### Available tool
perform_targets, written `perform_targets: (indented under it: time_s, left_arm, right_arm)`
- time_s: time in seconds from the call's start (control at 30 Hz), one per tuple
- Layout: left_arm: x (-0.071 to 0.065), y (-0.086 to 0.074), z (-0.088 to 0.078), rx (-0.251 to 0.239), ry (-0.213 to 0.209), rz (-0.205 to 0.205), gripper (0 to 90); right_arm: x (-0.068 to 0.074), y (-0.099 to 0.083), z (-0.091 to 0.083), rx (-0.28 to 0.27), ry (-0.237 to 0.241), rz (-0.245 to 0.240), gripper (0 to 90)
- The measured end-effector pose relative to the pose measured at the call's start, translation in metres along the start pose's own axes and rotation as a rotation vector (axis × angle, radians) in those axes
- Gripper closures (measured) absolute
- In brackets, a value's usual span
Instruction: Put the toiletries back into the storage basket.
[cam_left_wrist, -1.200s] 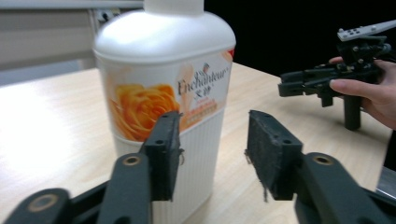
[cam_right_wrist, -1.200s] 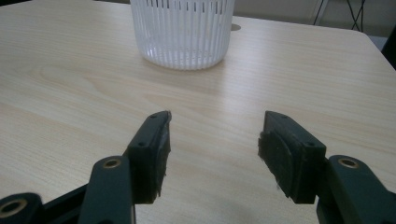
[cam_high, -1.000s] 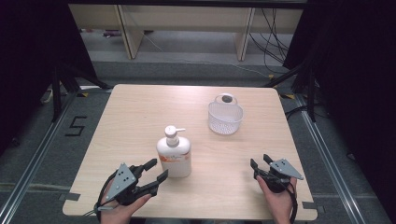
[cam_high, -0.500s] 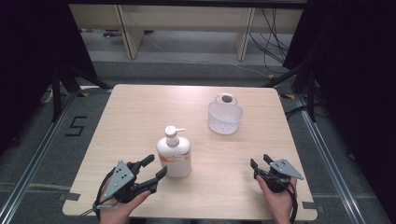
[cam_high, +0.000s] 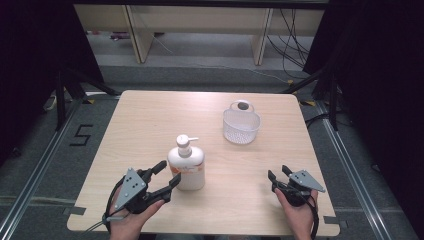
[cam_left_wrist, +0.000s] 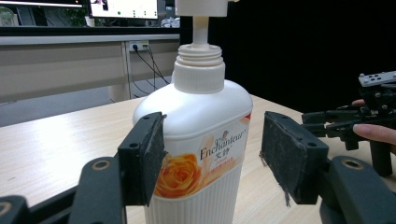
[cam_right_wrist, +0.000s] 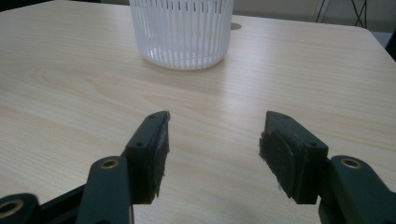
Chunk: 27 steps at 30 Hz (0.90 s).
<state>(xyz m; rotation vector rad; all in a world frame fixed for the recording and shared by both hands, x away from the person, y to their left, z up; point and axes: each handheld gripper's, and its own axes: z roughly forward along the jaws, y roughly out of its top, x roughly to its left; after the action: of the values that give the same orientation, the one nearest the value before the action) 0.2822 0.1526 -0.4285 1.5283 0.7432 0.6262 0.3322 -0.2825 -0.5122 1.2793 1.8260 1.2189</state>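
Now the left gripper's (cam_high: 166, 179) fingers (cam_left_wrist: 142, 158), just widened, stand spread around the white plastic pump bottle with the orange rose label (cam_left_wrist: 201, 154), not yet pressing. Better to slide deeper, centre the bottle, then squeeze evenly on its flat sides. It stands upright on the pale wooden desk (cam_high: 150, 125). Across the desk, the right gripper (cam_high: 280, 176) waits with fingers spread and empty.

Soap bottle (cam_left_wrist: 196, 135): pump head cut by top edge, base by bottom edge, left gripper view. Basket (cam_right_wrist: 181, 32): rim cut off, right gripper view. Label's small print unreadable.
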Motion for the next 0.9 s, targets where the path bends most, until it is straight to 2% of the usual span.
perform_targets:
  time_s: [0.07,0.1,0.13,0.17,0.23,0.27,0.37,0.43,0.47,0.53,0.57,0.67,0.7,0.73,0.77,0.83,0.9]
  left_arm:
    - [0.000,0.001,0.001,0.001,0.004,0.004,38.6]
    - [0.001,0.001,0.003,-0.024,-0.008,0.013,38.6]
    - [0.000,0.001,0.004,-0.029,-0.007,0.008,38.6]
    - [0.000,0.002,0.004,-0.029,-0.005,0.007,38.5]
    - [-0.001,0.003,0.003,-0.007,0.017,0.002,38.5]
    - [-0.001,0.004,0.004,-0.009,0.018,0.005,38.4]
    - [-0.003,0.006,0.007,-0.010,0.026,0.005,38.2]
    - [-0.004,0.007,0.009,-0.011,0.029,0.008,38.0]
    - [-0.005,0.008,0.011,-0.003,0.031,0.006,37.9]
    - [-0.006,0.010,0.012,-0.005,0.034,0.007,37.6]
    - [-0.007,0.011,0.013,-0.006,0.038,0.008,37.6]
    - [-0.007,0.016,0.017,-0.010,0.046,0.010,37.4]
    - [-0.007,0.016,0.017,-0.008,0.049,0.009,37.4]
    - [-0.007,0.018,0.019,-0.004,0.050,0.012,37.3]
    - [-0.007,0.019,0.020,-0.002,0.049,0.012,37.3]
    - [-0.007,0.021,0.021,0.001,0.056,0.013,37.3]
    - [-0.007,0.024,0.024,0.003,0.060,0.010,37.3]
  right_arm:
    - [-0.002,0.000,0.000,-0.008,-0.006,-0.037,41.8]
    - [-0.002,0.000,0.001,-0.012,-0.019,-0.041,41.8]
    - [-0.001,0.000,0.001,-0.011,-0.008,-0.039,41.8]
    - [0.002,0.000,0.000,-0.001,-0.036,-0.010,41.8]
    - [0.002,0.000,0.000,-0.002,-0.040,-0.015,41.8]
    - [0.001,-0.001,0.001,-0.025,-0.037,-0.020,41.7]
    - [0.001,0.000,0.001,-0.014,-0.037,-0.024,41.7]
    - [0.005,0.000,0.001,0.002,-0.040,0.020,41.7]
    - [0.004,0.000,0.002,-0.005,-0.042,0.001,41.8]
    - [0.004,0.000,0.001,0.001,-0.041,0.008,41.7]
    - [0.003,0.000,0.003,-0.014,-0.031,-0.019,41.7]
    - [0.001,0.000,0.002,0.003,-0.023,-0.020,41.6]
    - [0.005,0.000,0.001,0.006,-0.031,0.035,41.6]
    - [0.005,-0.001,0.001,0.000,-0.034,0.040,41.6]
    - [0.004,0.000,0.002,-0.009,-0.033,0.016,41.6]
    - [0.005,0.000,0.001,0.006,-0.038,0.016,41.6]
    - [0.003,0.000,0.002,0.004,-0.037,-0.004,41.5]
